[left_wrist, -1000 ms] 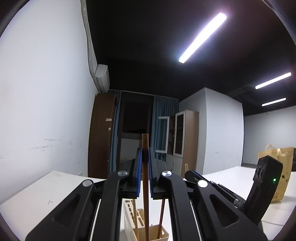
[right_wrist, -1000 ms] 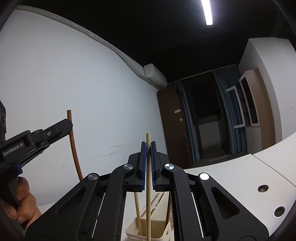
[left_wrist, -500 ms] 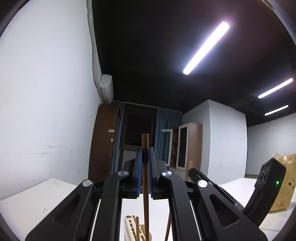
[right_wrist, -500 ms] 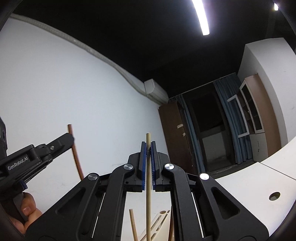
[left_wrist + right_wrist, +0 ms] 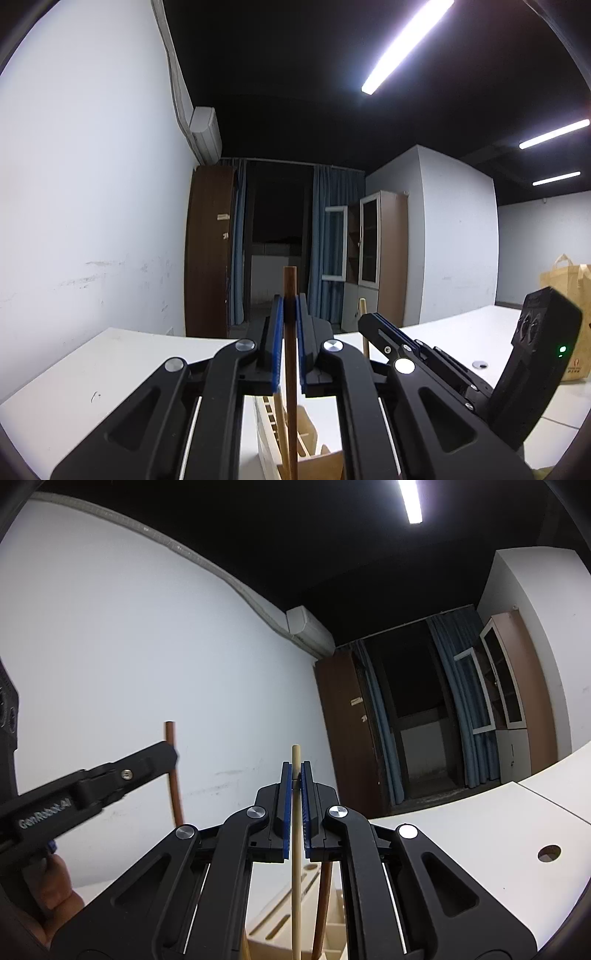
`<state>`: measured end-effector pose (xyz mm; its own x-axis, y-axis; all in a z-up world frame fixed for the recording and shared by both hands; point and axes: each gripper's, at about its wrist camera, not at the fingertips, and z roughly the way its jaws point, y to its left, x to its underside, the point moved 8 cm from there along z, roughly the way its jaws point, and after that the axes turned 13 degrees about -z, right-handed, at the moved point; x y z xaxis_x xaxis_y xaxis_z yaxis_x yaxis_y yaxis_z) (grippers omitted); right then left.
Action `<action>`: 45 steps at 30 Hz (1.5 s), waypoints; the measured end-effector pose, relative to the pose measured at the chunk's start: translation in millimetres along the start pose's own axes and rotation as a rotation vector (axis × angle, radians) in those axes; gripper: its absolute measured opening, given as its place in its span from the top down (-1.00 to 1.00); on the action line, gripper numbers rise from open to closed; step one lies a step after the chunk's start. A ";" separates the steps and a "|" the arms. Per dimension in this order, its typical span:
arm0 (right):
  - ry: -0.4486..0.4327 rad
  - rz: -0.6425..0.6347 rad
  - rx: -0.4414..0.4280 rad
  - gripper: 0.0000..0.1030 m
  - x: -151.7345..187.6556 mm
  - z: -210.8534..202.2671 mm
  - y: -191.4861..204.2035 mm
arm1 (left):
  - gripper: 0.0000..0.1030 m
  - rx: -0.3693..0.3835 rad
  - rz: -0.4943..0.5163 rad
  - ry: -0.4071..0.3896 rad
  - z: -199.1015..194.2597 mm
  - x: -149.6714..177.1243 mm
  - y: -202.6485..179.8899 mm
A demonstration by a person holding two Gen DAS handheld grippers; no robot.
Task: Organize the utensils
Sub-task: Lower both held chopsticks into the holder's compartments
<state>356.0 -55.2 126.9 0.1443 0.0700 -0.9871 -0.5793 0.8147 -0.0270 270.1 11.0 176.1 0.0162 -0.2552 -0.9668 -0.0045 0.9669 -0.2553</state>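
Note:
My left gripper (image 5: 289, 321) is shut on a dark brown chopstick (image 5: 290, 373) held upright over a pale wooden utensil holder (image 5: 291, 439) on the white table (image 5: 110, 373). My right gripper (image 5: 295, 794) is shut on a light wooden chopstick (image 5: 295, 849), also upright above the holder (image 5: 295, 915). A second brown stick (image 5: 322, 904) stands in the holder. The right gripper shows in the left wrist view (image 5: 373, 325) with the light stick's tip (image 5: 362, 306). The left gripper shows in the right wrist view (image 5: 162, 757) with its brown chopstick (image 5: 173, 775).
A brown paper bag (image 5: 569, 314) stands on the table at the right. The table has round cable holes (image 5: 549, 853). A white wall is to the left; a dark cabinet (image 5: 210, 251) and curtains stand at the back.
Both grippers have tilted back down after lifting; the holder shows larger below them again. Both chopsticks remain gripped.

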 end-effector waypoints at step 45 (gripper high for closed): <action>0.241 -0.083 -0.058 0.91 14.6 -17.0 27.0 | 0.87 0.016 -0.017 0.199 1.6 49.8 24.4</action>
<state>328.9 -42.0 109.0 0.0020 -0.1404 -0.9901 -0.6191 0.7773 -0.1115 272.4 21.9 121.7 -0.1814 -0.2671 -0.9464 0.0100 0.9619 -0.2734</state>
